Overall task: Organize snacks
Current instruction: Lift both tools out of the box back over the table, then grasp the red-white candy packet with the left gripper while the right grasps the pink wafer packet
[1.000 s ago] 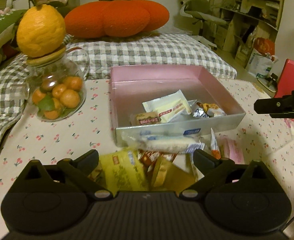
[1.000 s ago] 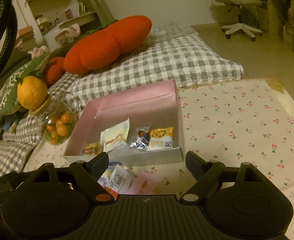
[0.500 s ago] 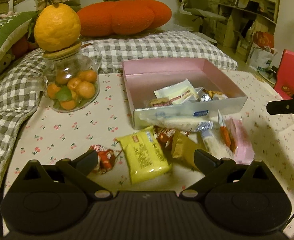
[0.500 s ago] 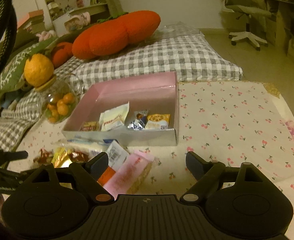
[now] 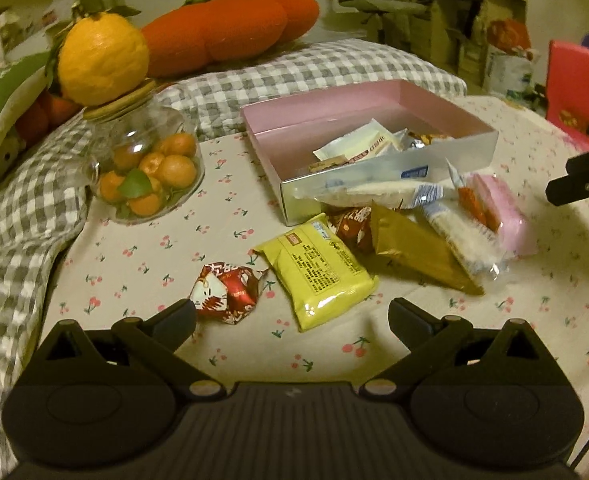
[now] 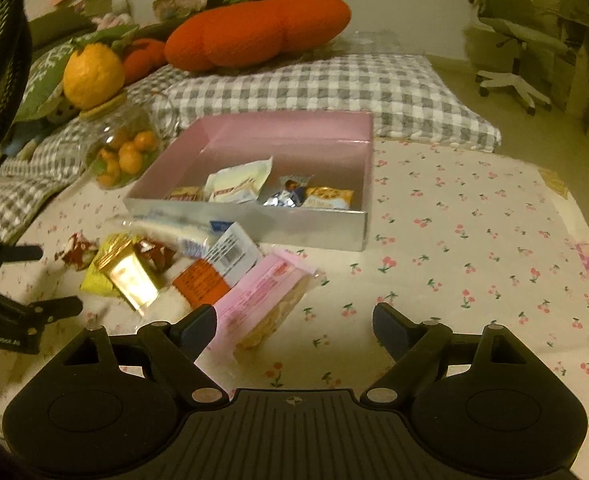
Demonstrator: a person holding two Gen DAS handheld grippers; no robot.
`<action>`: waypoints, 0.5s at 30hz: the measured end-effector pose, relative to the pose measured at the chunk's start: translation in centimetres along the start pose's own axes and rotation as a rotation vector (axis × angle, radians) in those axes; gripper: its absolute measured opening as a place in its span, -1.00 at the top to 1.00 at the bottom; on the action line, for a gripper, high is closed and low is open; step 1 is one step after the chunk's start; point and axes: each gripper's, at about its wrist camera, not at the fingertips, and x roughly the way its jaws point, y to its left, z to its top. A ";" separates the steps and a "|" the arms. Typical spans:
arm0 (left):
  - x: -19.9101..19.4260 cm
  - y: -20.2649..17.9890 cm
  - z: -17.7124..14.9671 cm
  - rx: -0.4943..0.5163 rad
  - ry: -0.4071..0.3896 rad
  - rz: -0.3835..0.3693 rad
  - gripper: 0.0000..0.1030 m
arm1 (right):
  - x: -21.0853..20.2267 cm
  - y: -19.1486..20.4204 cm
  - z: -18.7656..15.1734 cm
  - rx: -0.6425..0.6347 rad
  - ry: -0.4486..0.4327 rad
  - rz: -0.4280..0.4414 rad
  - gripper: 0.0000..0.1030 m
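A pink box [image 5: 278, 128] [image 6: 368, 152] holds several small snack packets. In front of it on the cherry-print cloth lie loose snacks: a red candy [image 5: 226, 292], a yellow packet [image 5: 318, 268], a gold packet [image 5: 414, 248] [image 6: 128, 276], clear rice-cracker packs [image 5: 374, 192] and a pink packet [image 5: 502, 216] [image 6: 262, 300]. My left gripper [image 5: 292, 318] is open and empty, just short of the red candy and yellow packet. My right gripper [image 6: 294, 324] is open and empty, its left finger beside the pink packet.
A glass jar of small oranges [image 5: 146, 168] [image 6: 126, 152] with a large citrus on its lid stands left of the box. A checked cushion [image 6: 334, 84] and an orange pillow [image 6: 254, 28] lie behind. A red chair [image 5: 578, 92] stands at the right.
Both grippers have pulled back from the box and risen, so the loose snacks in front of it now show in full. Both stay open and empty.
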 end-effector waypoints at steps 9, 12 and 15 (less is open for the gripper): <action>1.2 1.2 -0.3 -0.041 -0.003 -0.033 -0.92 | 1.6 1.4 -0.7 0.014 -0.003 0.076 -0.69; 1.5 1.9 -0.3 -0.028 -0.013 -0.038 -0.87 | 2.3 1.7 -0.7 0.035 0.002 0.093 -0.69; 1.5 3.0 -0.2 -0.042 -0.025 -0.063 -0.78 | 2.8 1.9 -0.4 0.063 -0.003 0.109 -0.69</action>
